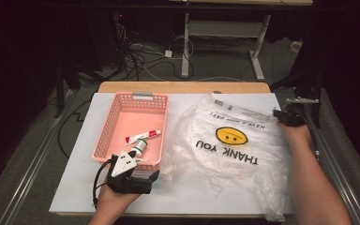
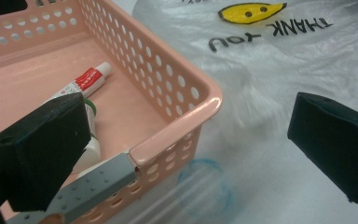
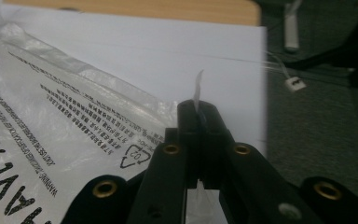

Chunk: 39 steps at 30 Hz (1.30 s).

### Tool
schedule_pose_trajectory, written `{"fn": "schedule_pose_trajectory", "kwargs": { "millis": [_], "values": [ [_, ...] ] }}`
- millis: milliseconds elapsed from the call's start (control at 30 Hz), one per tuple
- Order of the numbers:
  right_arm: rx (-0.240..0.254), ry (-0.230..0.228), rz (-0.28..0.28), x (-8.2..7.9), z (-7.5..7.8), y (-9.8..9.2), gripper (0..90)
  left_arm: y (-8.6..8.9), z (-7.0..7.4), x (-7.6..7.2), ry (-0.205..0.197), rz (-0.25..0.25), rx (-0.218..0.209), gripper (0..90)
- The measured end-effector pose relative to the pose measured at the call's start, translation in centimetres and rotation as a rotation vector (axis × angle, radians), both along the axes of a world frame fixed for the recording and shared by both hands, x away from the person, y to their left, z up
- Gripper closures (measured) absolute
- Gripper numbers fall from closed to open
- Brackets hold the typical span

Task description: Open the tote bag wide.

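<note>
We hold the left gripper (image 1: 143,180) at the near end of the pink basket (image 1: 107,126), jaws spread wide apart, one over the basket's inside and the other over the plastic bag (image 1: 229,154). In the basket lie a red-and-white tube (image 1: 143,136) and a small white bottle (image 1: 139,149). Over on the right, our right gripper (image 1: 281,116) is pressed together, pinching the bag's far right edge, which pokes up between the jaws. The bag sprawls across the white table (image 1: 75,187), just right of the basket.

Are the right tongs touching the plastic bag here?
Touching. In the right gripper view the right tongs are shut on the plastic bag: a sliver of its film sticks up from between the closed jaws.
</note>
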State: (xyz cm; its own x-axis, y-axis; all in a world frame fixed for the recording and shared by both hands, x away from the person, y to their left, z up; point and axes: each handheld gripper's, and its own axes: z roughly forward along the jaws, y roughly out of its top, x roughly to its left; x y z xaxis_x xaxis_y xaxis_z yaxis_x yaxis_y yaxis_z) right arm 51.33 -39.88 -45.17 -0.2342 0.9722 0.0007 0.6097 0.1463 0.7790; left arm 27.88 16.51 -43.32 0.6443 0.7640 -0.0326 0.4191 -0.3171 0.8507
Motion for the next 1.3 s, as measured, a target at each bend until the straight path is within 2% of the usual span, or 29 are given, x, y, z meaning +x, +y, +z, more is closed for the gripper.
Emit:
{"fn": "schedule_pose_trajectory", "kwargs": {
  "millis": [133,200,267,300,333,367,400,467,567,667,800,967,1000,1033,1133,1167,1233,1300],
  "values": [
    [0.015,-0.046,-0.108,-1.4,0.8,-3.7,90.0,-0.1,-0.1,0.1,0.008,-0.007,0.005,0.0],
    [0.037,-0.057,-0.157,-2.2,0.8,-5.2,90.0,-0.2,-0.1,0.1,0.008,-0.010,0.003,0.0],
    [0.043,-0.049,-0.162,-2.8,0.6,-5.9,90.0,-0.3,-0.1,0.1,0.008,-0.012,0.006,0.0],
    [0.050,-0.069,-0.145,-3.3,0.7,-6.0,79.3,-0.3,-0.1,0.1,0.008,-0.014,0.007,0.0],
    [0.072,-0.084,-0.132,-3.6,0.8,-6.1,73.5,-0.4,-0.1,0.2,0.008,-0.015,0.008,0.0],
    [0.072,-0.084,-0.132,-3.6,0.8,-6.1,73.5,-0.4,-0.1,0.2,0.009,-0.015,0.005,0.0],
    [0.081,-0.089,-0.126,-3.8,1.0,-6.1,67.9,-0.5,-0.1,0.2,0.011,-0.016,0.002,0.0],
    [0.071,-0.107,-0.111,-4.6,1.7,-5.8,61.5,-0.5,-0.1,0.1,0.008,-0.019,0.001,0.0],
    [0.051,-0.142,-0.085,-6.5,3.0,-5.3,58.2,-0.6,0.1,0.0,0.000,-0.024,-0.008,0.0],
    [0.050,-0.162,-0.043,-9.3,4.1,-4.6,57.7,-0.5,0.0,0.0,-0.001,-0.026,-0.010,0.0],
    [0.057,-0.174,0.004,-13.9,4.3,-3.2,57.6,-0.3,0.0,0.1,0.004,-0.025,-0.027,0.0],
    [0.067,-0.149,0.065,-19.4,3.1,-1.1,57.7,0.0,0.1,-0.2,-0.007,-0.028,-0.025,0.0],
    [0.075,-0.125,0.089,-21.3,2.4,-0.2,57.7,0.0,0.1,-0.2,-0.008,-0.028,-0.026,0.0],
    [0.075,-0.125,0.089,-21.3,2.4,-0.2,57.7,0.0,0.1,-0.2,-0.007,-0.028,-0.028,0.0],
    [0.091,-0.087,0.122,-24.0,1.4,1.0,56.7,0.0,0.1,-0.2,-0.007,-0.029,-0.029,0.0],
    [0.077,-0.071,0.133,-24.8,1.2,1.4,55.9,0.0,0.1,-0.2,-0.008,-0.030,-0.029,0.0],
    [0.087,-0.048,0.163,-26.5,0.9,2.1,55.8,0.0,0.1,-0.2,-0.007,-0.032,-0.027,0.0],
    [0.075,-0.035,0.182,-28.1,0.5,2.8,54.0,0.0,0.1,-0.2,-0.005,-0.032,-0.026,0.0]
  ]
}}
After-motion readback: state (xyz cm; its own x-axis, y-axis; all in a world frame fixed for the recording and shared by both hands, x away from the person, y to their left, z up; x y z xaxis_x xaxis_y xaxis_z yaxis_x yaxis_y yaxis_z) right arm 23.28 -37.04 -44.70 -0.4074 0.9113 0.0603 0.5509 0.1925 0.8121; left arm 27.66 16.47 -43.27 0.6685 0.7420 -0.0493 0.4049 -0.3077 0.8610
